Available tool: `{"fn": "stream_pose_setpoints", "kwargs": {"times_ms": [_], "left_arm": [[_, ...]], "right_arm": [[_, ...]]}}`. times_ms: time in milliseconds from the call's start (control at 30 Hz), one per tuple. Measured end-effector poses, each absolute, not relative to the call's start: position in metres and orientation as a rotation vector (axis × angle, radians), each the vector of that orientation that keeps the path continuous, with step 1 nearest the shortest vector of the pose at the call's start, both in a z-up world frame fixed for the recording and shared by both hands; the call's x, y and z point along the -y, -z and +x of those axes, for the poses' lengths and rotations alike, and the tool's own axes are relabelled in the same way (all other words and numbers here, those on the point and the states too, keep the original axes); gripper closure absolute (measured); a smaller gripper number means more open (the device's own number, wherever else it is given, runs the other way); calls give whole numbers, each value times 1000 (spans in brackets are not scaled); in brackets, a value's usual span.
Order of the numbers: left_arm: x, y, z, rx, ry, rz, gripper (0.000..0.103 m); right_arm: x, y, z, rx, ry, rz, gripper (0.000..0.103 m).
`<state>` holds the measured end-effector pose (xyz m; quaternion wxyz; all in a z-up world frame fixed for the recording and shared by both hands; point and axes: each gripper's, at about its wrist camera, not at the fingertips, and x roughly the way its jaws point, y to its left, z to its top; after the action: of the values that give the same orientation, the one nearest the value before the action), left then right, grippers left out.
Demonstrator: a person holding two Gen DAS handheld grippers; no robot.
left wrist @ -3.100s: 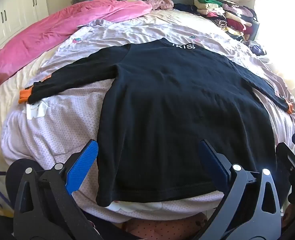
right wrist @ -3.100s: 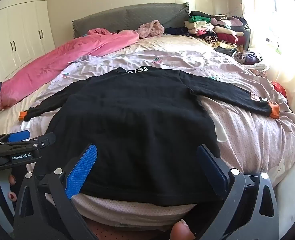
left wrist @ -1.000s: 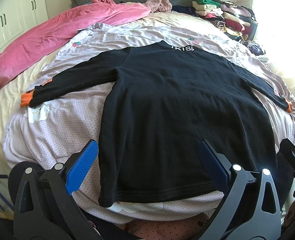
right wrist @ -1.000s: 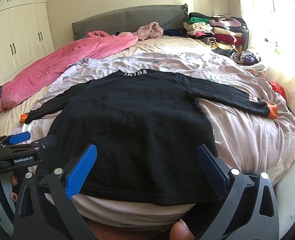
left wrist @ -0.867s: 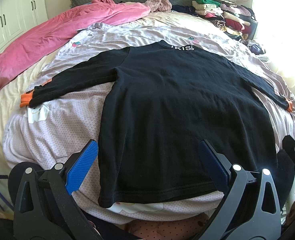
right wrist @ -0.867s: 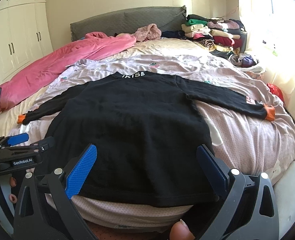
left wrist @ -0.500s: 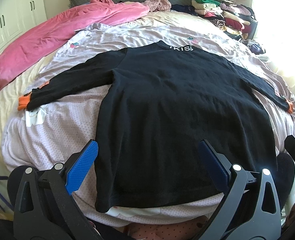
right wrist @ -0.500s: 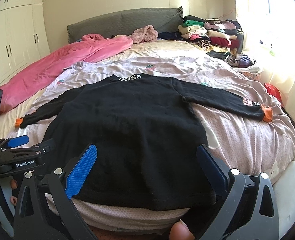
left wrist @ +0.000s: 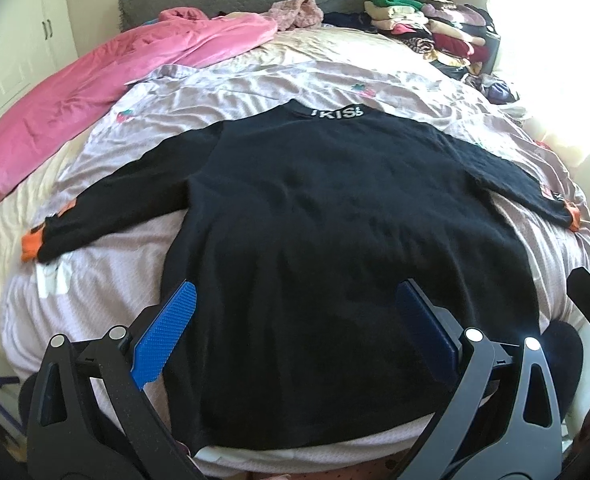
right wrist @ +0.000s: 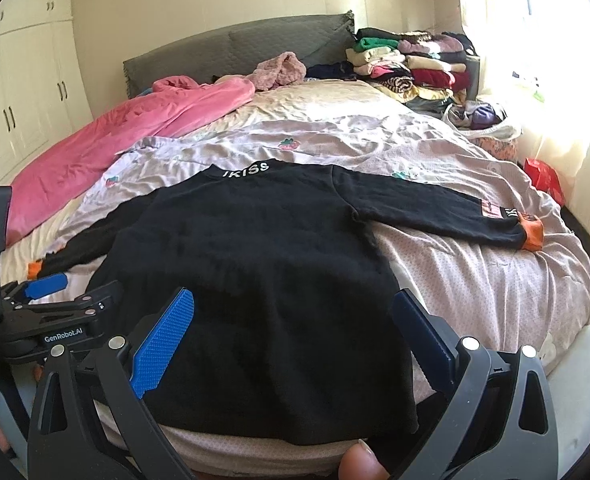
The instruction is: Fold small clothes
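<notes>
A black long-sleeved top (left wrist: 335,220) with orange cuffs and white collar lettering lies flat on the bed, collar at the far end and both sleeves spread out; it also shows in the right wrist view (right wrist: 263,264). My left gripper (left wrist: 295,328) is open and empty, hovering above the hem end of the top. My right gripper (right wrist: 295,328) is open and empty, also above the hem end. The left gripper's body (right wrist: 47,320) shows at the left in the right wrist view.
The top lies on a lilac dotted sheet (left wrist: 107,272) over the bed. A pink duvet (left wrist: 107,76) lies along the far left. A stack of folded clothes (right wrist: 411,64) sits at the far right by the grey headboard (right wrist: 235,52). White wardrobes stand at the left.
Both grippers have tilted upward a little, so the top and bed sit lower in both views and more of the headboard and wall shows. The top has not moved.
</notes>
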<state>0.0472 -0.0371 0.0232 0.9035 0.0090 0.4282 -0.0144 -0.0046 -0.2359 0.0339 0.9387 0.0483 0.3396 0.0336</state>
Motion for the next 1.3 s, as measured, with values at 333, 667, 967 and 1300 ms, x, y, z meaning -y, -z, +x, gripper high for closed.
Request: {"fn": "stream_pose_setpoints", "kwargs": {"times_ms": [333,667,967,1300], "left_arm": [[58,-44,81,-863,45,30,9],[82,-61,111,-851,93,20,9],[100,-77,139,-840,119,16,9],[132,-99,173,-807,151,37,9]], "right_arm": [[263,-47,26,-689,-28,128,4],[280,-63,59,-669,-39,147,4],[309,-91,102,-627,6,185,4],[348,-115,135,-570,51,252,4]]}}
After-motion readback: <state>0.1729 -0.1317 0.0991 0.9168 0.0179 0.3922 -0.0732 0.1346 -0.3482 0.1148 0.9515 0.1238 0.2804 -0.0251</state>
